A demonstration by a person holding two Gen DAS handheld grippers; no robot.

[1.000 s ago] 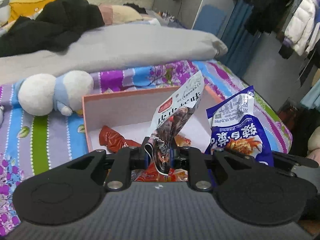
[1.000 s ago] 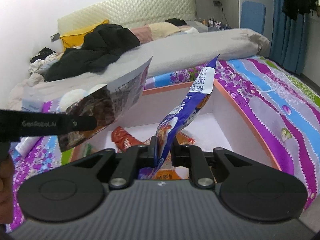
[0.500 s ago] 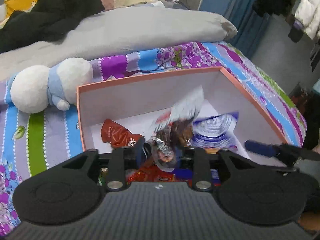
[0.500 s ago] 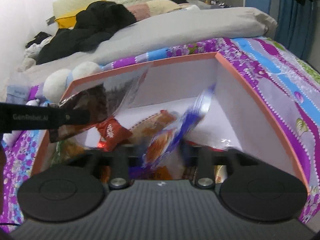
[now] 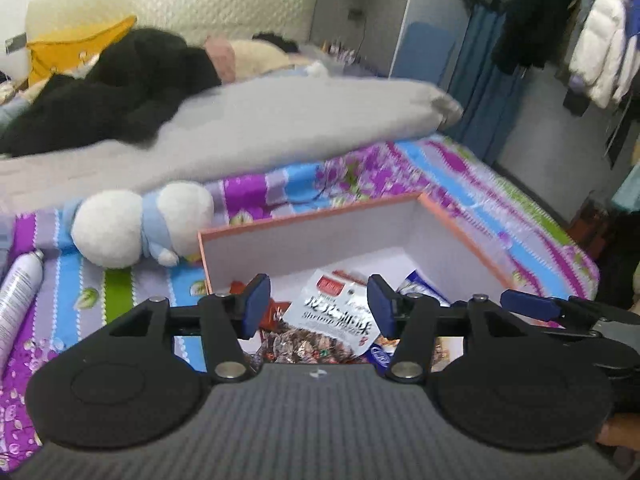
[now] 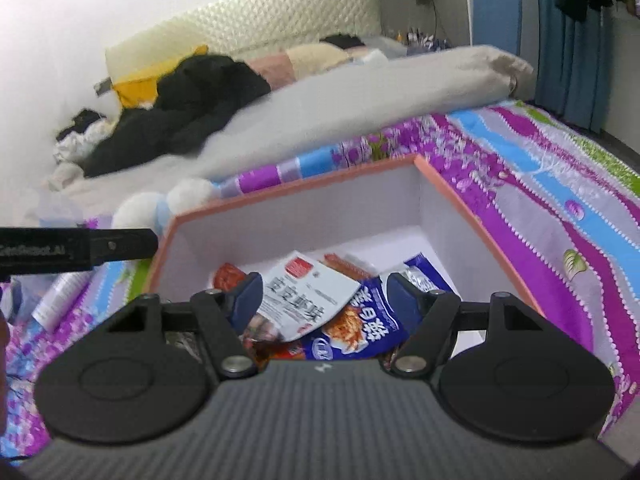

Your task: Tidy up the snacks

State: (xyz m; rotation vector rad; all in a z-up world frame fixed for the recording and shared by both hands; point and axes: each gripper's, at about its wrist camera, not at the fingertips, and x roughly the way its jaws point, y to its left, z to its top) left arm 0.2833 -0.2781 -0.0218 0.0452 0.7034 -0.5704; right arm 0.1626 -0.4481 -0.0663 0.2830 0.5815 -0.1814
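Striped bedspread [image 6: 540, 184] carries pink box [image 6: 472, 220]. White snack bag [image 6: 308, 292] lies flat overlapping blue bag [image 6: 360, 332], long axis diagonal. Left gripper [image 5: 316, 304], jaws just opening, and right gripper [image 6: 324, 300]: both apart, empty.

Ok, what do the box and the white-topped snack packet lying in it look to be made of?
The box looks like rigid paperboard: matte white inner walls, salmon-pink outside, crisp straight edges. The white-topped snack packet looks like thin plastic film: glossy printed top, a clear lower part showing wrapped pieces, a curling edge. Whether the film is foil-lined cannot be told.
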